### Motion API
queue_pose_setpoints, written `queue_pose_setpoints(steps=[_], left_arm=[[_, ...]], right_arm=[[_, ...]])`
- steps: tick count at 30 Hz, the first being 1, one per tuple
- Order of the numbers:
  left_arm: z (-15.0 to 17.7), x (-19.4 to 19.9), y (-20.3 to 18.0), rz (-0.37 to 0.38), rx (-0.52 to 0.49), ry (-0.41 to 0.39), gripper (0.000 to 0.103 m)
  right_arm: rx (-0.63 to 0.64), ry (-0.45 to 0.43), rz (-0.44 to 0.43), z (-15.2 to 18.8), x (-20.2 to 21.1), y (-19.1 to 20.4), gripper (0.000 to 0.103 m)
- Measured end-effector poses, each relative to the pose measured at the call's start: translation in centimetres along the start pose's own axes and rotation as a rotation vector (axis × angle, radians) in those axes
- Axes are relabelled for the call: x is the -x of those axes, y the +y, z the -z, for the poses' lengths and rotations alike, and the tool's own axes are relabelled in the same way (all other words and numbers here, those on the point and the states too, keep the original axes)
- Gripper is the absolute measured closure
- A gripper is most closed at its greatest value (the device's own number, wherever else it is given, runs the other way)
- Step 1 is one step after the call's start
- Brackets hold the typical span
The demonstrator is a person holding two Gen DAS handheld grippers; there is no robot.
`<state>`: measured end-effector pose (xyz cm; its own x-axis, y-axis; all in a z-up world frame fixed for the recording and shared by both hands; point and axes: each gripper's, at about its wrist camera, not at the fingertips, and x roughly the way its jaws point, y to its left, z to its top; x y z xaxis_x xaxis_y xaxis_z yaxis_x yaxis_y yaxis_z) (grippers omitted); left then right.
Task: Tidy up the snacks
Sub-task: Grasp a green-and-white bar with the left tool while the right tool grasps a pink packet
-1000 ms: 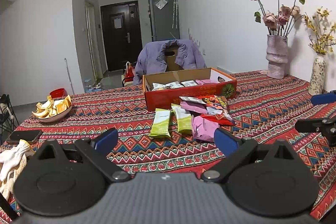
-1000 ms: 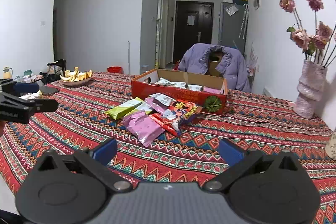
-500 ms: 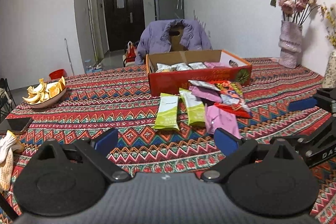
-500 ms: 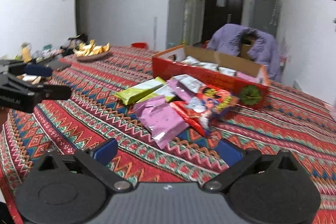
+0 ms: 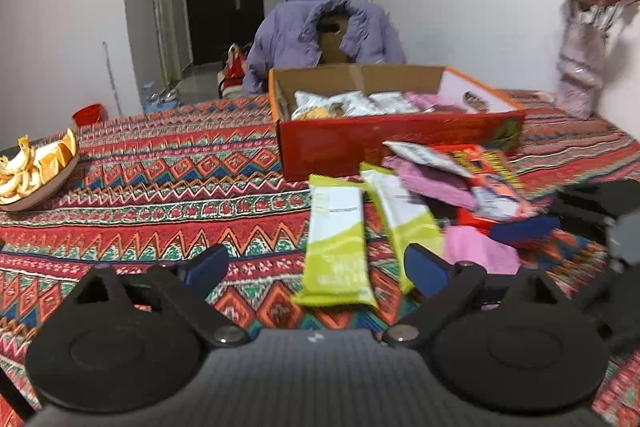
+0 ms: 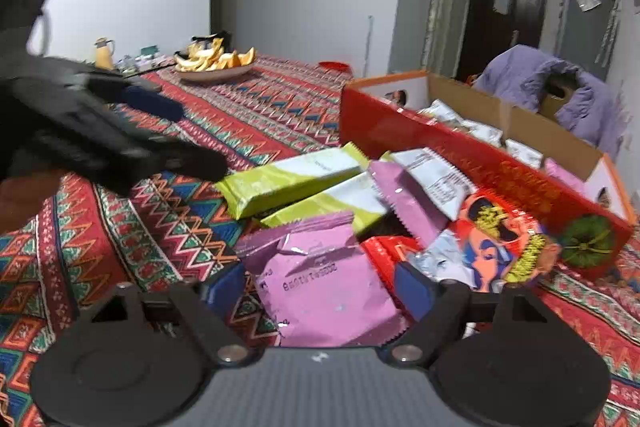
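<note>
The right gripper (image 6: 320, 287) is held low over the patterned tablecloth (image 6: 168, 227), its jaws partly open and just closing, with a pink packet (image 6: 324, 287) lying between the blue pads; whether the pads press on it cannot be told. The left gripper (image 5: 316, 267) is set wide, its jaws also just narrowing, with the near end of a green packet (image 5: 336, 243) between the pads but untouched. A second green packet (image 5: 404, 211) is laid just beside the first. Behind these, a loose heap is formed by a white packet (image 6: 436, 179) and a red packet (image 6: 496, 239) with a printed face. A red cardboard box (image 5: 384, 147) is placed just behind the heap, with more packets lying inside it. A bowl of orange peel (image 5: 32, 175) is seen well apart at the table's left side.
</note>
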<state>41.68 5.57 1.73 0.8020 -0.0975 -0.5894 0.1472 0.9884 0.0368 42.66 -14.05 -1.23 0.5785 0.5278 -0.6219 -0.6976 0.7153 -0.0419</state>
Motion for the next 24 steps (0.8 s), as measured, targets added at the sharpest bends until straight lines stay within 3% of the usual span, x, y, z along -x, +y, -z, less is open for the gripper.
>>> queue_pose_setpoints(steps=[6,11,13,14,15,16,24], left_arm=[[-0.5,-4.9,0.6,0.031,0.07,0.088,0.026],[-0.4,-6.6,0.3,0.043,0.075,0.1,0.038],[-0.3,-6.8,-0.1,0.026,0.045,0.085,0.049],[-0.3,-6.7,-0.3,0.013,0.033,0.079,0.06],[-0.3,-6.5,-0.4,0.006,0.03,0.076,0.063],[-0.2,-6.3,-0.4,0.004,0.031,0.075,0.063],[1.2,-1.7,0.1,-0.033,0.084,0.065,0.064]], right_arm=[[-0.055,0.04,0.0,-0.1,0.5,-0.3,0.032],[-0.087,0.051,0.014,0.9,1.4,-0.2,0.031],[-0.09,0.047,0.019,1.2,1.3,-0.2,0.03],[-0.101,0.048,0.018,1.2,1.1,-0.3,0.031],[-0.107,0.047,0.019,1.2,1.1,-0.4,0.033],[-0.107,0.041,0.024,1.2,1.2,-0.4,0.036],[-0.169,0.041,0.044,1.6,2.9,0.4,0.038]])
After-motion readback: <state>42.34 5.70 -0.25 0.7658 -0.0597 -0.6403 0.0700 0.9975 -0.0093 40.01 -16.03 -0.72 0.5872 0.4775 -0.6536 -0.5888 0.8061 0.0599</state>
